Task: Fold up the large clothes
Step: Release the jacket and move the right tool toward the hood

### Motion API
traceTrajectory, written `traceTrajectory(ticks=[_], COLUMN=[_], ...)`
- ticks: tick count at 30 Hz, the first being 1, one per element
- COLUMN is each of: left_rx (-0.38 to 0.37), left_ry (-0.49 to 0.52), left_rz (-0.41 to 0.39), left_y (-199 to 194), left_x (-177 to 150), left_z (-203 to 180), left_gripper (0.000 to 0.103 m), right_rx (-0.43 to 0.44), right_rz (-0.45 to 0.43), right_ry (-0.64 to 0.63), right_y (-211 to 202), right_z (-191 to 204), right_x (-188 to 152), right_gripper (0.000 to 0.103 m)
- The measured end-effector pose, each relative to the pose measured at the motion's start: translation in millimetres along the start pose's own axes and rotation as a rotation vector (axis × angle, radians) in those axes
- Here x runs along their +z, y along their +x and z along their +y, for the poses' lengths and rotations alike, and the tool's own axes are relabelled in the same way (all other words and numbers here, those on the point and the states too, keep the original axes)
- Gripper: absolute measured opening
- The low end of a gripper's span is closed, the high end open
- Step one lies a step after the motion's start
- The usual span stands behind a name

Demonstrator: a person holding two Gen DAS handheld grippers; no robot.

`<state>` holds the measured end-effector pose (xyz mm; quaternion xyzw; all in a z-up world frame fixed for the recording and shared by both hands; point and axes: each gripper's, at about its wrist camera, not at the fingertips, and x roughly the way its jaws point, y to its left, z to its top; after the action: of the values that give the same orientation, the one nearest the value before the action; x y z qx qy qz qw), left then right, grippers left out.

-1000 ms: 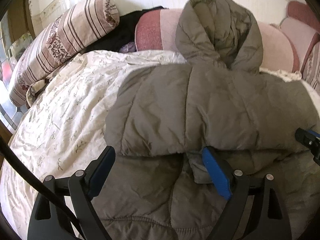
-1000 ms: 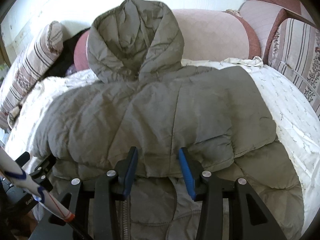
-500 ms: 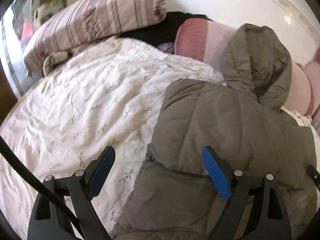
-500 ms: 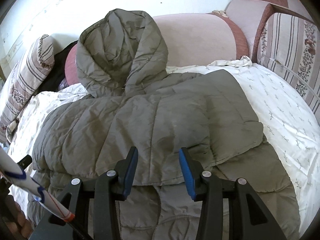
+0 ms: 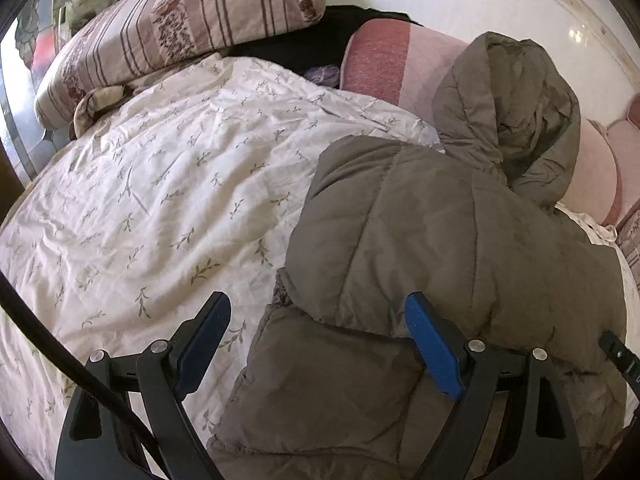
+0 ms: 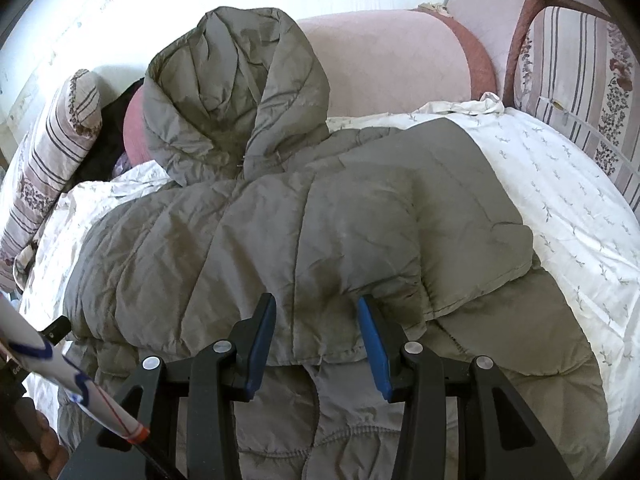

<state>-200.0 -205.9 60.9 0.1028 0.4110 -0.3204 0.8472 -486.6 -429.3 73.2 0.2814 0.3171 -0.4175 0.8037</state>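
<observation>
1. Puffer jacket [image 6: 304, 240] – grey-olive, quilted, hooded; lies spread over the bed with both sleeves folded across the body. Its hood [image 6: 236, 96] rests up against a pink cushion [image 6: 392, 64] at the head of the bed.
2. Bed cover [image 5: 160, 200] – cream with a small sprig print, wrinkled; bare to the jacket's left in the left wrist view, and showing again along the jacket's right side in the right wrist view.
3. Left gripper [image 5: 316, 332] – jaws spread wide, nothing clamped. It straddles the jacket's left edge: one blue pad over the bed cover, the other over the quilted fabric.
4. Right gripper [image 6: 316, 324] – jaws partly apart over the hem of the folded sleeves near the jacket's middle. Fabric lies between and below the pads; no pinch on it is visible, and whether the tips touch it cannot be told.
5. Striped pillow [image 5: 180, 28] – floral bands, lying at the far left corner of the bed.
6. Dark garment [image 5: 304, 40] – black, bunched between the striped pillow and the pink cushion.
</observation>
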Motion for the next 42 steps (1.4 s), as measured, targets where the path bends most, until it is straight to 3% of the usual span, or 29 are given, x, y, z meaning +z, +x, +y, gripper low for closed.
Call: traceTrajectory(ticks=[9, 23, 28, 34, 42], left_rx=[0.027, -0.005, -0.045, -0.022, -0.064], left_ry=[0.069, 0.045, 0.033, 0.042, -0.02], left_rz=[-0.052, -0.051, -0.038, -0.043, -0.031], left_y=[-9, -14, -17, -15, -19], left_x=[1, 4, 5, 7, 11], left_z=[-12, -11, -10, -10, 5], left_gripper=[0.088, 0.088, 0.088, 0.088, 0.088], right_rx=[0.011, 0.024, 0.047, 0.065, 0.055], right_rz=[-0.032, -0.064, -0.05, -0.017, -0.096], right_ry=[-0.037, -0.052, -0.039, -0.108, -0.186], right_y=[-7, -34, -55, -83, -138], right_z=[13, 9, 14, 34, 56], right_x=[-2, -2, -17, -40, 6], right_gripper=[0.046, 0.047, 0.047, 0.047, 0.052])
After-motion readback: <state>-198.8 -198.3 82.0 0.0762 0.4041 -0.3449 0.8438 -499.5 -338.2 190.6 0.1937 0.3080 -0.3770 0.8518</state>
